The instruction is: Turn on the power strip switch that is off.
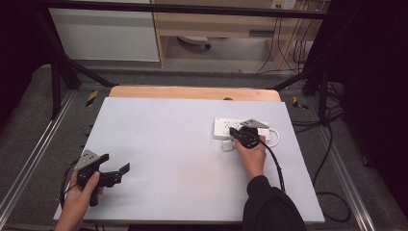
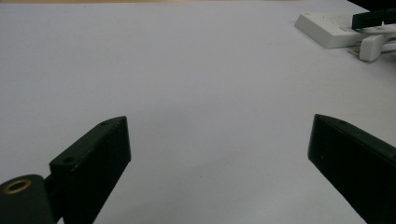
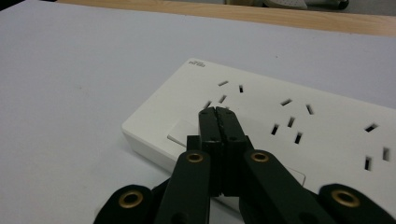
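High view, tabletop: pale grey-white sheet over a wooden top, whose far edge shows.
High view, strip: white power strip lying flat at the right far part of the tabletop, with a white cable looping at its right end.
High view, plug: small white block just beside the strip's near edge.
High view, right gripper: held in the right hand, tips over the strip's near side.
High view, left gripper: held in the left hand at the near left corner, well apart from the strip.
Left gripper view, fingers: spread wide, nothing between them, bare tabletop ahead.
Left gripper view, strip: at the far right, the plug beside it.
Right gripper view, fingers: pressed together, nothing visibly between them, tips over the strip near its switch.
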A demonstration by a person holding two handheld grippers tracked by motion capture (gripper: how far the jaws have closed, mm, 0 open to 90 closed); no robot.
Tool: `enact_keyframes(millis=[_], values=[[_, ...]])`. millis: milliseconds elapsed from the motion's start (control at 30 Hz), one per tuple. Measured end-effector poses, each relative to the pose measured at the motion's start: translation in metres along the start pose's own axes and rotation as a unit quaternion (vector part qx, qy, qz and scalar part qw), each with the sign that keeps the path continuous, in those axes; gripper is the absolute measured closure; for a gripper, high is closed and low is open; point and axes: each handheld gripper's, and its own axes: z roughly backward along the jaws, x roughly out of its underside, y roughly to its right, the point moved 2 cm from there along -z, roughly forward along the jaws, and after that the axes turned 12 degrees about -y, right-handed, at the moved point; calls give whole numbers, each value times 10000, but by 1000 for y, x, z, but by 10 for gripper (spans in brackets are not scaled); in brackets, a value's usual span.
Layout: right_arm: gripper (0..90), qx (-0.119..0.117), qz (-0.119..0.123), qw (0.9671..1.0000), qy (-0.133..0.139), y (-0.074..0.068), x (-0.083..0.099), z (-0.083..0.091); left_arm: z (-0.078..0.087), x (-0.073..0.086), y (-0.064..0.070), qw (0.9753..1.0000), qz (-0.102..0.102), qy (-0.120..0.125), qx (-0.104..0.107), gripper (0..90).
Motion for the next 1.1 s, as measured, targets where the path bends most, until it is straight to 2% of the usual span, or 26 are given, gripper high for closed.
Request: enact_keyframes(millis=[100, 267, 433, 533, 633, 767, 900, 1100], values=[[900, -23, 23, 10000, -17, 0, -1, 1, 0, 0, 0, 10000, 5, 12, -7, 59], [900, 1, 51, 9999, 131, 2, -10, 10, 0, 0, 0, 10000, 4, -21, -2, 59], [885, 65, 11, 9999, 94, 8, -16, 19, 0, 1, 0, 10000, -9, -23, -28, 59], [818, -25, -13, 10000, 69, 10, -19, 25, -2, 0, 0, 10000, 2, -51, -3, 59], [705, -45, -60, 10000, 62, 13, -23, 29, -3, 1, 0, 10000, -13, -90, 0, 59], [544, 33, -68, 10000, 43, 15, -29, 34, -2, 1, 0, 10000, 11, -91, -15, 59], [385, 122, -179, 9998, -8, 17, -33, 37, -2, 1, 0, 10000, 11, -91, -24, 59], [243, 200, -216, 9995, -71, 19, -37, 38, -2, 1, 0, 10000, 9, -93, -32, 59]])
